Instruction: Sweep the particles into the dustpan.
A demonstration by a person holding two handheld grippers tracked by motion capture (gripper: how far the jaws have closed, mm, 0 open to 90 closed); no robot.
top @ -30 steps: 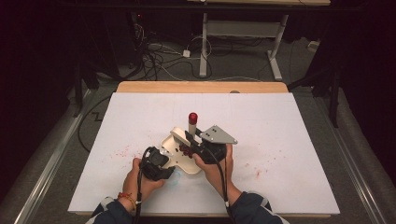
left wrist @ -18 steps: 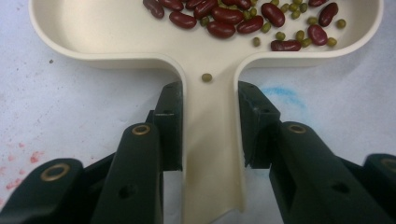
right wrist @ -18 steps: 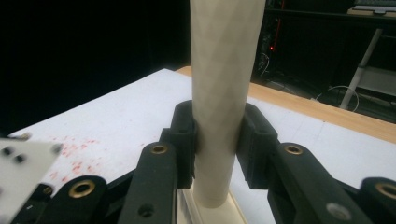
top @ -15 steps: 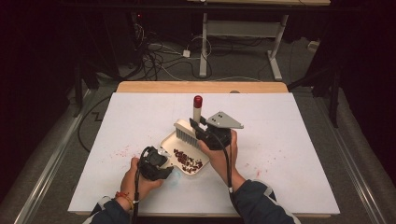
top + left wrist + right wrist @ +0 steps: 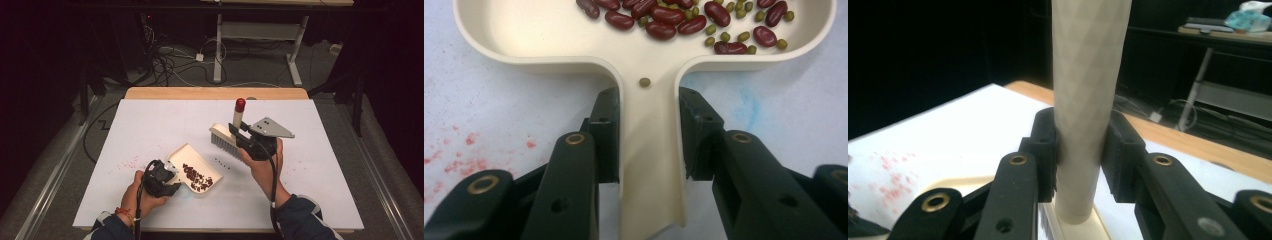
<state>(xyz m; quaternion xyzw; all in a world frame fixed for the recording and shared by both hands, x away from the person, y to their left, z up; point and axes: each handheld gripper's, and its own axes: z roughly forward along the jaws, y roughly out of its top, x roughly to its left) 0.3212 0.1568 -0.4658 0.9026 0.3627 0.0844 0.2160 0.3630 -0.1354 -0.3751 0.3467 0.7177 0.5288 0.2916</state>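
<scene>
A cream dustpan [image 5: 186, 156] lies on the white table, holding several red beans [image 5: 195, 176] and small green ones [image 5: 724, 36]. My left gripper [image 5: 170, 176] is shut on the dustpan's handle [image 5: 651, 165], a jaw pressed on each side. My right gripper [image 5: 244, 141] is shut on the pale handle [image 5: 1087, 90] of a hand brush [image 5: 224, 136] with a red tip [image 5: 240, 104]. The brush hangs above the table, up and right of the pan. A few loose beans [image 5: 221, 162] lie on the table between pan and brush.
Red stains [image 5: 129, 163] mark the white table cover [image 5: 150, 120] left of the pan, and fainter ones lie at the right [image 5: 295, 165]. A wooden edge [image 5: 215, 93] runs along the far side. Cables and desk legs stand on the floor beyond.
My right gripper has lifted the brush off the dustpan and carried it up and to the right. The pan with its beans now lies uncovered. The left hand has stayed put.
</scene>
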